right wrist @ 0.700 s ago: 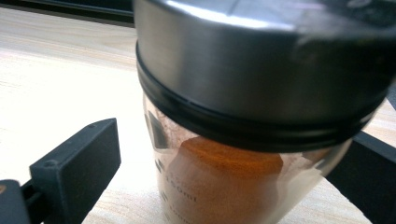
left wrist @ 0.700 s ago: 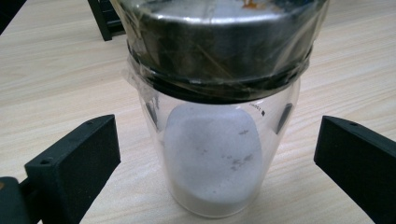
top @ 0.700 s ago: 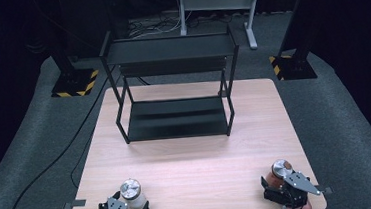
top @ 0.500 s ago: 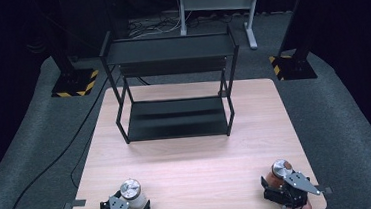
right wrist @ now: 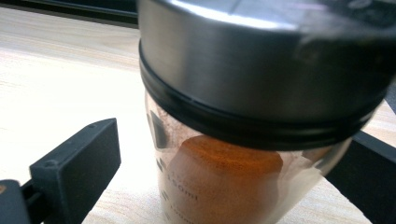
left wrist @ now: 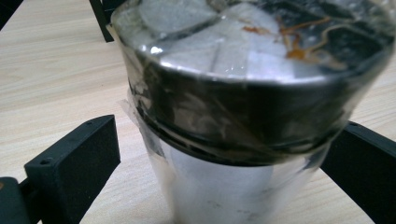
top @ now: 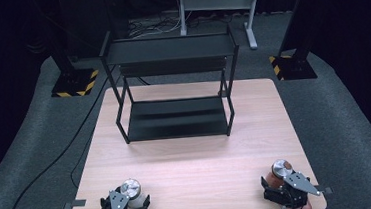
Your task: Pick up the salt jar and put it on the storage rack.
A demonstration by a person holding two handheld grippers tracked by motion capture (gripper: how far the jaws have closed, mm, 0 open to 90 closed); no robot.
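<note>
Metal-lidded spice jars stand at the near edge of a light wooden table (top: 193, 159), one in front of each gripper. At the near left corner, the left gripper (top: 126, 205) has its black jaws spread on either side of a jar of white powder (left wrist: 219, 182); the jar is wrapped in clear film under a silver lid and stands upright on the table, with a visible gap between the left jaw and the glass. At the near right corner, the right gripper (top: 280, 185) also has its jaws spread, and a jar of orange-brown powder (right wrist: 224, 182) stands upright between them, topped by a brushed steel lid with a black ring; the left jaw stands clear of the glass here too. The middle of the table is bare wood. Toward the far edge stands a black two-tier metal shelf (top: 177, 117), its lower tier resting on the tabletop and its upper tier raised on thin legs. Beyond the table lies grey carpet (top: 355, 116) with a black cable (top: 52, 162) trailing across it at the left.
</note>
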